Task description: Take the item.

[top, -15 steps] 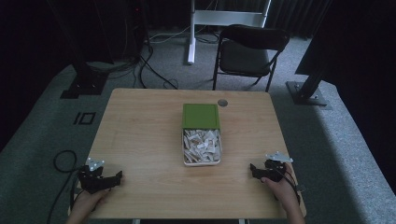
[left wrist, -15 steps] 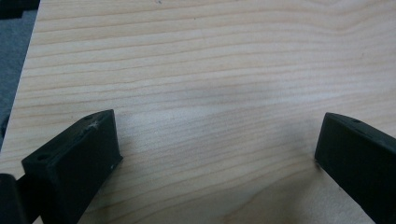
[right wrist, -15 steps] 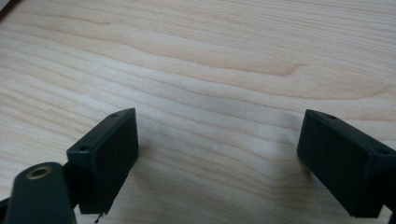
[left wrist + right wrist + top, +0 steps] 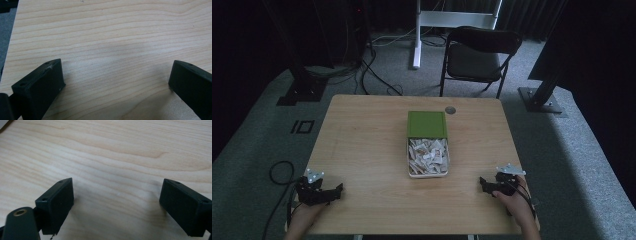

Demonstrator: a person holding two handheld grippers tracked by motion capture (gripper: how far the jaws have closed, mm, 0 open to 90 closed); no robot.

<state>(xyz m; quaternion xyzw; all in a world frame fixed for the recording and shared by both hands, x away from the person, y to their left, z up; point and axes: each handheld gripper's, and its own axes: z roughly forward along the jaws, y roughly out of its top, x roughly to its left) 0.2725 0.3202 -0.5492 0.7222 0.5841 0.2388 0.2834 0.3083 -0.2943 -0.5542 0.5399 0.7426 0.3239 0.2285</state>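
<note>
A white box [image 4: 428, 157] full of pale paper scraps sits at the middle of the wooden table [image 4: 362, 135], its green lid [image 4: 426, 124] lying just behind it. My left gripper [image 4: 337, 190] rests at the table's near left corner, held by a hand, jaws wide apart with nothing between them. In the left gripper view the left gripper [image 4: 116, 77] stands over bare wood. My right gripper [image 4: 483, 184] rests at the near right corner, also open and empty. The right gripper view shows the right gripper [image 4: 117, 195] over bare wood grain.
A small round dark disc [image 4: 450, 110] lies near the table's far edge. Behind the table stands a black folding chair [image 4: 477, 57] on grey carpet, with stand bases [image 4: 539, 100] and cables [image 4: 372, 75] around. The table's left edge [image 4: 11, 42] is near the left gripper.
</note>
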